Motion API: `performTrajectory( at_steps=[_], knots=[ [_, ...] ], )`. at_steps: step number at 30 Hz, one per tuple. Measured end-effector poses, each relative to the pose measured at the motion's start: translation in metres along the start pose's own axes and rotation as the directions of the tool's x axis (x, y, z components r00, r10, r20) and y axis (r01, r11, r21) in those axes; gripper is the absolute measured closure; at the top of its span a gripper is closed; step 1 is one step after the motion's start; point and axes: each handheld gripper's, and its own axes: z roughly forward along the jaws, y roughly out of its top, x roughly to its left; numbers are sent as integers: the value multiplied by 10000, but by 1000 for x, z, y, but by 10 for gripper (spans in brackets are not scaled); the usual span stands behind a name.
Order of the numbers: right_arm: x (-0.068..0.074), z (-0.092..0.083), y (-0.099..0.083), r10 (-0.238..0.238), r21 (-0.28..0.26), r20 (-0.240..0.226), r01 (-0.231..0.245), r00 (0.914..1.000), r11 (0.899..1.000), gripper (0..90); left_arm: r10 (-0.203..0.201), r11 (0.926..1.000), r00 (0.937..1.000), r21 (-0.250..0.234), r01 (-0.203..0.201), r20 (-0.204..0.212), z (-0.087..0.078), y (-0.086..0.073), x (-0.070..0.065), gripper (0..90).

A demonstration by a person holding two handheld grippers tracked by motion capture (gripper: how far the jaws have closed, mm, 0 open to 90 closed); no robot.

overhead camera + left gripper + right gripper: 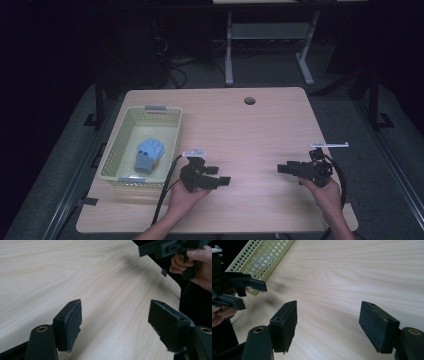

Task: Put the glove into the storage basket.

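Note:
Held in the person's left hand, my left gripper (220, 176) hovers over the front middle of the wooden table (250, 130), jaws open and pointing right. In the left gripper view its black padded jaws (116, 310) stand wide apart over bare wood. My right gripper (282, 168), held in the right hand, sits near the table's right side, pointing left toward the other. Its jaws (328, 307) are open too, with nothing between them. Each gripper shows in the other's view: the right gripper (147, 250) and the left gripper (255, 297).
A pale yellow perforated basket (117, 150) stands at the table's left with a blue glove-like item (148, 154) inside; its wall (262, 257) shows in the right gripper view. A round cable hole (249, 100) is near the far edge. Another table's legs (229, 50) stand beyond.

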Motion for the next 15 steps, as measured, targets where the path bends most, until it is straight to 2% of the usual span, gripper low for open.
performTrajectory(
  at_steps=[4,10,13,15],
  knots=[
    [2,0,-7,-18,-24,-89,18,10000,10000,302,-125,9998,9998,-135,127,175,-3,-7,-1,265],
    [7,1,-17,-56,123,-60,57,10000,9999,298,174,9994,9998,-295,-171,94,-9,-18,-5,264],
    [10,1,-23,-149,1,-131,149,9998,9999,293,371,9987,9993,-359,-370,14,-10,-24,-7,262],
    [14,-1,-27,-352,-159,-144,349,9993,9993,290,436,9985,9990,-326,-433,103,-11,-25,-8,261]
  ],
)
